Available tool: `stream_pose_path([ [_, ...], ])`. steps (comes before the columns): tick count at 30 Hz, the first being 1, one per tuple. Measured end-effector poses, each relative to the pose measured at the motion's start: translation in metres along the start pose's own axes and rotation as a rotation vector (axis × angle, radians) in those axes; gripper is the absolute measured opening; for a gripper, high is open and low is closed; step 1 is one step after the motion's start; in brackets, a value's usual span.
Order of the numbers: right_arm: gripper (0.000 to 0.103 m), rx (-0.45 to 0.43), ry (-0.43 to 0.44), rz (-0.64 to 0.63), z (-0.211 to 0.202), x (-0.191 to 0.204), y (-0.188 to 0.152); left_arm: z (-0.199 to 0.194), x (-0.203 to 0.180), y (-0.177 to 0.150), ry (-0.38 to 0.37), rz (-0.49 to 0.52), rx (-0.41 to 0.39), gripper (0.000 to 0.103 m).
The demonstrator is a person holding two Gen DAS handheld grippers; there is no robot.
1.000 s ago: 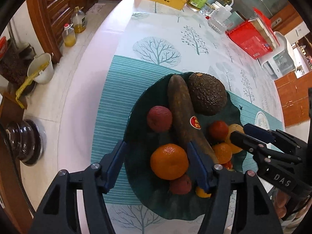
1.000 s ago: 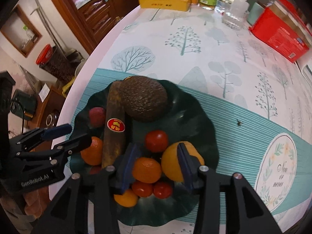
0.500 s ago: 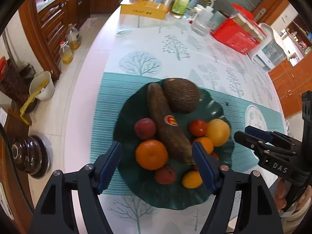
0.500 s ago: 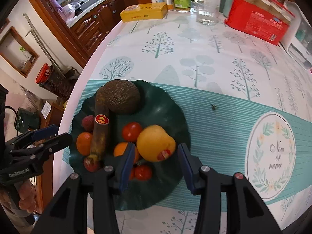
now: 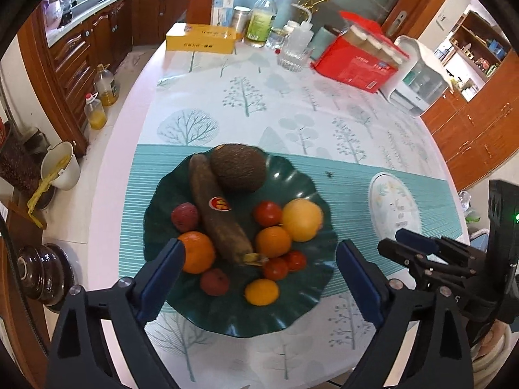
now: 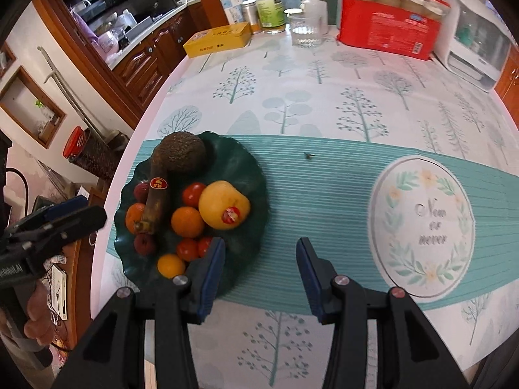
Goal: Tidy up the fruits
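Observation:
A dark green leaf-shaped plate [image 5: 301, 175] [image 6: 240, 162] holds an avocado [image 5: 238, 167] [image 6: 181, 152], a brown overripe banana [image 5: 217, 214] [image 6: 157, 191], a yellow orange [image 5: 301, 219] [image 6: 223, 206], tangerines [image 5: 196, 252] [image 6: 187, 222], tomatoes [image 5: 267, 213] and lychees [image 5: 184, 217]. My left gripper [image 5: 259, 253] is open and empty, raised above the plate's near side. My right gripper [image 6: 259, 253] is open and empty, over the striped cloth just right of the plate. It also shows in the left wrist view [image 5: 405, 243].
The table [image 6: 324, 97] has a tree-print cloth. A yellow box [image 5: 202, 37], bottles [image 5: 261, 19], a glass [image 6: 303, 29], a red package [image 6: 389, 29] and a white appliance [image 5: 418, 81] stand at the far end. A small fly [image 6: 308, 155] sits on the cloth. The table edge lies left of the plate.
Both grippers have pulled back and up from the plate and opened wider. The right gripper let go of the yellow orange, which now rests on the plate, and shifted right.

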State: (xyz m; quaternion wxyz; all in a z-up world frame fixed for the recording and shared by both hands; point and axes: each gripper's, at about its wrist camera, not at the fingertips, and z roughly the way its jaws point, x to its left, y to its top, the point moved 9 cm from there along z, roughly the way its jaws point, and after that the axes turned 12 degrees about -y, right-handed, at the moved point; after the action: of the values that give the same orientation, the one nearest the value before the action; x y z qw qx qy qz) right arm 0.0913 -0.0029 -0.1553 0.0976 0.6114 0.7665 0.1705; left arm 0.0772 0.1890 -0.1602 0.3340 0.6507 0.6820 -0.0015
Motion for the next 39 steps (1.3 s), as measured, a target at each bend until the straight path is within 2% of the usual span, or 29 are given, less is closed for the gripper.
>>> stream_pose_path([
  [7, 0.052, -0.052, 0.023, -0.004, -0.033, -0.026, -0.010, -0.016, -0.037, 0.000, 0.056, 0.013, -0.057, 0.102],
  [14, 0.061, -0.114, 0.005, -0.029, -0.066, -0.052, -0.013, -0.023, -0.083, -0.004, 0.147, 0.045, -0.081, 0.102],
  [18, 0.065, -0.135, -0.015, -0.035, -0.080, -0.069, -0.014, -0.026, -0.113, -0.012, 0.177, 0.070, -0.112, 0.102],
  [25, 0.066, -0.189, -0.080, -0.063, -0.096, -0.093, -0.018, -0.022, -0.150, -0.031, 0.240, 0.065, -0.143, 0.102],
  [33, 0.066, -0.259, -0.136, -0.054, -0.114, -0.116, -0.018, -0.025, -0.169, -0.044, 0.289, 0.042, -0.184, 0.102],
  [39, 0.067, -0.258, -0.141, -0.038, -0.116, -0.122, -0.020, -0.033, -0.178, -0.043, 0.322, 0.052, -0.223, 0.102],
])
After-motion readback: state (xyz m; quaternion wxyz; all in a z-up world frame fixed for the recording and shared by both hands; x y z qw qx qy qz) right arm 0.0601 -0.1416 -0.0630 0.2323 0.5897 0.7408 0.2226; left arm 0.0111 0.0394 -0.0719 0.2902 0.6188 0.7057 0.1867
